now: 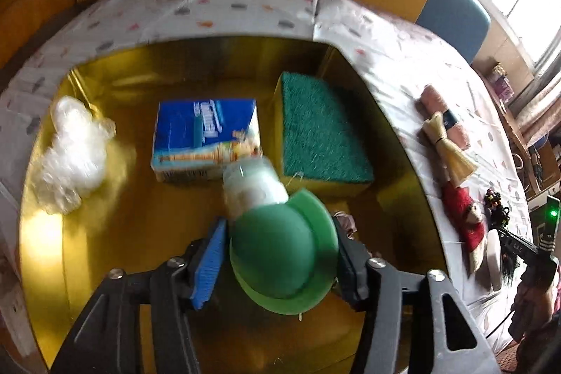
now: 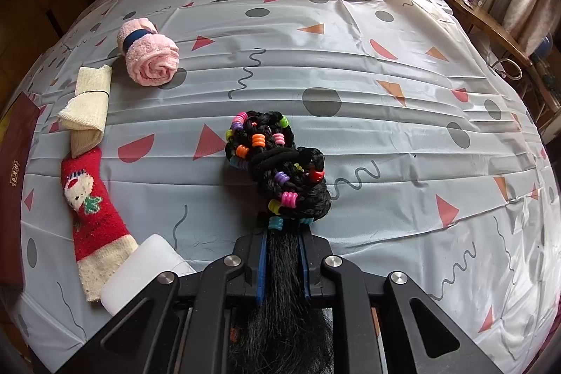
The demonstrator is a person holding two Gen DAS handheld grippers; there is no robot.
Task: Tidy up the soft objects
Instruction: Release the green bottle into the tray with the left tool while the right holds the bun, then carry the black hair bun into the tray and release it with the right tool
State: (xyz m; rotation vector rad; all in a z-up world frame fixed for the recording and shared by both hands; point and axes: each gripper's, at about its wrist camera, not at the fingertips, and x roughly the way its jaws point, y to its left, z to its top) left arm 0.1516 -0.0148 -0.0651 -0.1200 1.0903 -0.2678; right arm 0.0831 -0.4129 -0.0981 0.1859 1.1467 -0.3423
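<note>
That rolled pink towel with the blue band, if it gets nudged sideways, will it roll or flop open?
The pink towel roll probably rolls a little, being cylindrical on smooth tablecloth. Its blue band should keep it from unrolling. Likely soft and light.

**Box at the desk's left, loose things to its right**

In the box [image 1: 105,58]: plastic wad [image 1: 75,146] left, tissue pack [image 1: 207,137] middle, sponge [image 1: 322,132] right. On the desk [image 2: 350,58], along the box's right edge: towel roll [image 2: 149,56] farthest, cloth bundle [image 2: 87,106], sock [image 2: 93,212] nearest. The braided hairpiece [image 2: 280,163] lies mid-desk.
</note>
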